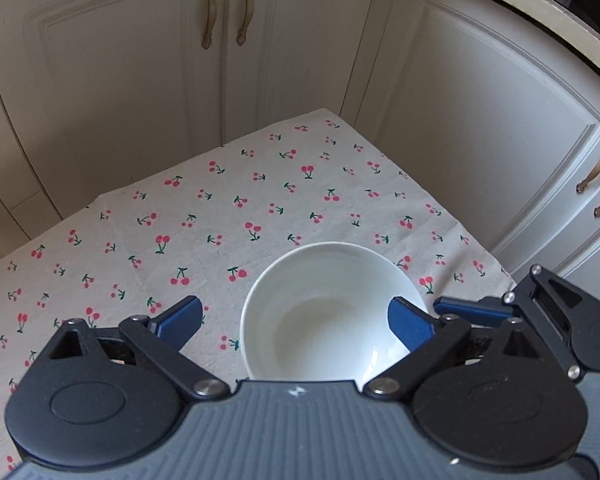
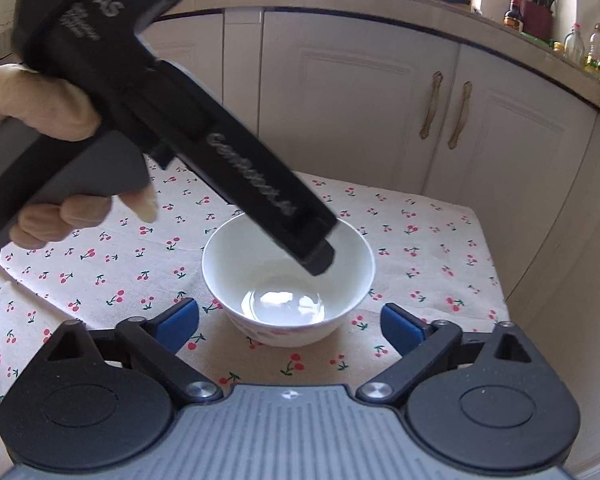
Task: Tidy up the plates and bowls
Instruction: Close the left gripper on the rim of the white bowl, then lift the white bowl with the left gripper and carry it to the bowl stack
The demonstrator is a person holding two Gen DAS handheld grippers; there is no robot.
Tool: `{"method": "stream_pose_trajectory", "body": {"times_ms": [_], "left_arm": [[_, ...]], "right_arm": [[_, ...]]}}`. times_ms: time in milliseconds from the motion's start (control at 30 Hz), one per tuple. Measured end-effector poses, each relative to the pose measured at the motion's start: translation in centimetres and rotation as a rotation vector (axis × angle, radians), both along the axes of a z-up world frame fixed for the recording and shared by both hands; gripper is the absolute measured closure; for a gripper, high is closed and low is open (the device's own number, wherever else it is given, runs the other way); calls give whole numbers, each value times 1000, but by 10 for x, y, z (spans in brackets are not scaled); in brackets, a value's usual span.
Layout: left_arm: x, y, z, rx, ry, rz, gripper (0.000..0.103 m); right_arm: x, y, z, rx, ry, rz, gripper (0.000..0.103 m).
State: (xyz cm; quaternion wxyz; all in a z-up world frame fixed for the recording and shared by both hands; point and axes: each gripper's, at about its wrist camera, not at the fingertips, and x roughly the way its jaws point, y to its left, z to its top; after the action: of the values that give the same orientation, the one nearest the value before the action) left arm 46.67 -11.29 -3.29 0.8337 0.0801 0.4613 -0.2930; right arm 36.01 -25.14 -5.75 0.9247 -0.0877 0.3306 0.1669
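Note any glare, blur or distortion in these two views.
Left wrist: sharp, cabinet lines bowed by fisheye, soft even light on the bowl. Right wrist: bright glare on the bowl's bottom, left gripper slightly blurred up close.

Left gripper [image 1: 296, 322] angling steeply downward over white bowl [image 1: 324, 312], jaws standing wide apart; right blue pad [image 1: 410, 328] sitting inside bowl rim, left blue pad [image 1: 180, 320] hanging outside it. Person's left hand [image 2: 48, 108] wrapping grey handle, fingers [image 2: 84, 212] curling underneath. Right gripper [image 2: 290, 326] pointing at same bowl from near side, jaws spread wide, both pads clear of bowl.
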Motion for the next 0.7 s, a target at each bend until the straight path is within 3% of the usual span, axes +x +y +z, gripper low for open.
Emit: {"method": "stream_pose_trajectory", "body": {"times_ms": [167,367,700], "left_arm": [[5,0,-7,-16,24,-10,13],[8,-1,-12,-32,53,-26,23],[6,-5,-16,-45,74,-57,25]], "right_arm": [[4,2,-6,-2,11,3,14],[7,0,-5,11,2,-5,16],[10,0,-4,13,5,-8,16]]}}
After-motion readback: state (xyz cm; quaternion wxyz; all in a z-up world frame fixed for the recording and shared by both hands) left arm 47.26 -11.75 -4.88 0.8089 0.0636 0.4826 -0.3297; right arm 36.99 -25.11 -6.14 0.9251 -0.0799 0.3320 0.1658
